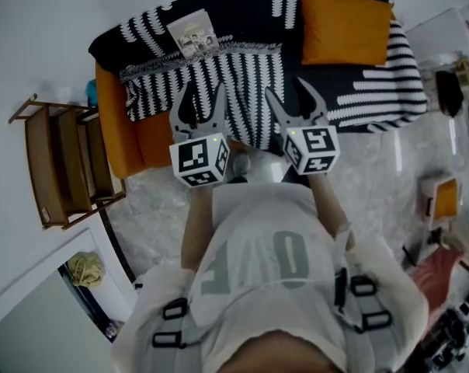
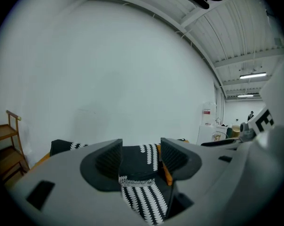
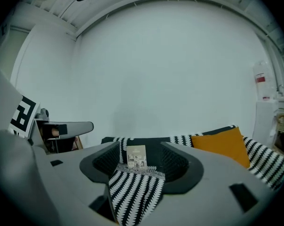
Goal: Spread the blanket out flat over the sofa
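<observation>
An orange sofa [image 1: 115, 123] is draped with a black-and-white patterned blanket [image 1: 366, 92]. A folded striped part with a fringed edge [image 1: 219, 72] lies on the seat. My left gripper [image 1: 202, 93] and right gripper [image 1: 288, 90] hover side by side over the sofa's front edge, both open, with nothing between the fingers. In the left gripper view the open left gripper [image 2: 141, 155] frames the striped blanket [image 2: 143, 199] below. In the right gripper view the open right gripper [image 3: 141, 161] frames the striped blanket [image 3: 132, 192] and a booklet [image 3: 136, 158].
The booklet [image 1: 194, 36] lies on the blanket near the sofa back. An orange cushion [image 1: 345, 26] sits on the right side of the seat. A wooden shelf [image 1: 60, 165] stands left of the sofa. Boxes and clutter [image 1: 444, 200] sit on the floor to the right.
</observation>
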Available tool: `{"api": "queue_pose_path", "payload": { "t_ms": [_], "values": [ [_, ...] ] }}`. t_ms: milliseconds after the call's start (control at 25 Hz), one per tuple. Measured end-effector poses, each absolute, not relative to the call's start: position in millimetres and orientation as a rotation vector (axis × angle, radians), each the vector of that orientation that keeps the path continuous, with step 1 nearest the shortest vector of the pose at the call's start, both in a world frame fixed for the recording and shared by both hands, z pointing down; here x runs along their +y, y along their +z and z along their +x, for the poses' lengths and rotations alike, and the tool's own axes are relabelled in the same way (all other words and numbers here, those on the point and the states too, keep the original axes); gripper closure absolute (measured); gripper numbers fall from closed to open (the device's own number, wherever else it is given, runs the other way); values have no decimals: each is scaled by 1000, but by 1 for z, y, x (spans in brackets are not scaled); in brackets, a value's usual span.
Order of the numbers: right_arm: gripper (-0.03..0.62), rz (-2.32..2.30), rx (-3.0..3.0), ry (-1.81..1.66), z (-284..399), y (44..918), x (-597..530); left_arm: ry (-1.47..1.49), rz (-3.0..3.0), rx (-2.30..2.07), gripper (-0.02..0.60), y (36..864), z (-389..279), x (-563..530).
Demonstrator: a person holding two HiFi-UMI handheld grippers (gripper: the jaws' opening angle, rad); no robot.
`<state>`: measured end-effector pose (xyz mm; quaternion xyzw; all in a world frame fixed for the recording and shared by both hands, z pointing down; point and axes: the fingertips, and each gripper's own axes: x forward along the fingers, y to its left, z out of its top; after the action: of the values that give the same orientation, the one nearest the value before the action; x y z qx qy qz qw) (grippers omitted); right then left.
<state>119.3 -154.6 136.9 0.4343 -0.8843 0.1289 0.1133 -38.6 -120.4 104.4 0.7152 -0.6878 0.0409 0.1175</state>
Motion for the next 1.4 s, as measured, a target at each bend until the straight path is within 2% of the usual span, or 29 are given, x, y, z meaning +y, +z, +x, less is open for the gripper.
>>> {"api": "queue_pose_path", "payload": {
  "t_ms": [320,520,720,1120,1240,1400],
  "values": [
    [338,1151,-2551,521,192,183,-229,196,1973,-2020,347,142,41,-205],
    [338,1088,-2511,627,225,244,-276,304,2007,-1866,347,194,98,-289],
    [338,1042,-2518,763,236,336,-314,458,1994,-1730,347,296,134,-370],
    [338,1095,-2290,1135,249,565,-330,742,1840,-1439,347,547,178,-456],
    [339,1103,-2231,1243,248,610,-321,800,1727,-1377,347,610,188,-462],
    [339,1067,-2193,1297,238,644,-309,887,1626,-1372,348,654,187,-459]
  ]
}}
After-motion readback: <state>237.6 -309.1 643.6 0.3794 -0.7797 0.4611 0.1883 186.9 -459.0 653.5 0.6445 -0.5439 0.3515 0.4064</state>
